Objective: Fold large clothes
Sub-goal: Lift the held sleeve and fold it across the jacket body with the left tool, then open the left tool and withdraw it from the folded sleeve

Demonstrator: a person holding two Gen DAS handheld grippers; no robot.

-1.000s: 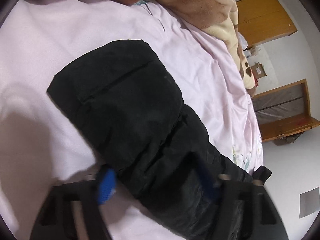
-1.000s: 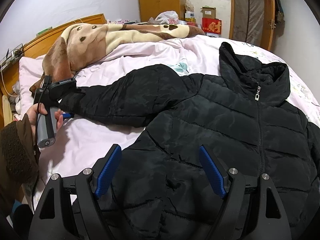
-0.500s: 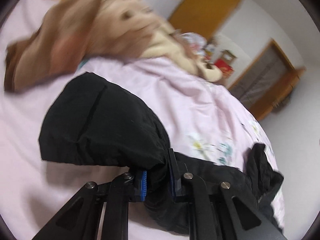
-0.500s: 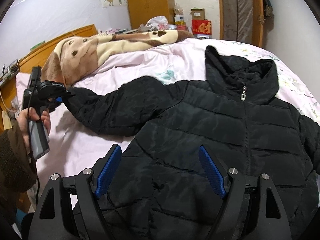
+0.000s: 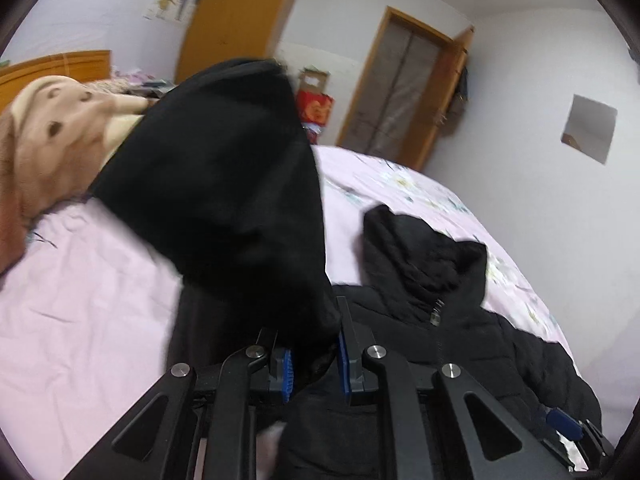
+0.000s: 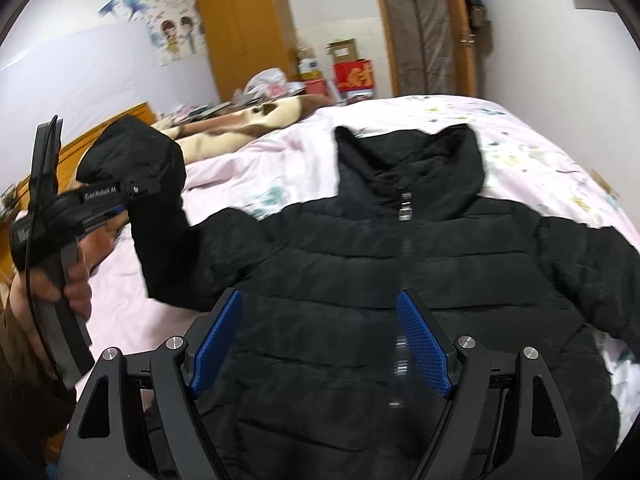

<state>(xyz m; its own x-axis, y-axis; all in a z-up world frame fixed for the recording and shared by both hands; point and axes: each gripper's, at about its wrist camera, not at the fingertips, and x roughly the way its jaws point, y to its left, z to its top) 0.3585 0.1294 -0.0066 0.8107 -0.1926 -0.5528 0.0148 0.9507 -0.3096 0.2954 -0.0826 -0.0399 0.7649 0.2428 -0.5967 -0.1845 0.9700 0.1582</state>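
Sleeve [image 5: 224, 184] of the black quilted hooded jacket [image 6: 400, 280] is pinched between the clenched blue pads of the left gripper [image 5: 316, 364] and hangs lifted clear of the pale pink floral bedsheet [image 5: 80, 312], its cuff end raised toward the headboard side. The jacket's body lies flat, zipped front up, across the middle of the bed, hood toward the far edge. The right gripper [image 6: 320, 340] hovers over the jacket's lower front, its jaws spread wide and holding nothing. A brown and cream plush blanket [image 6: 256, 120] lies bunched along the bed's far left edge.
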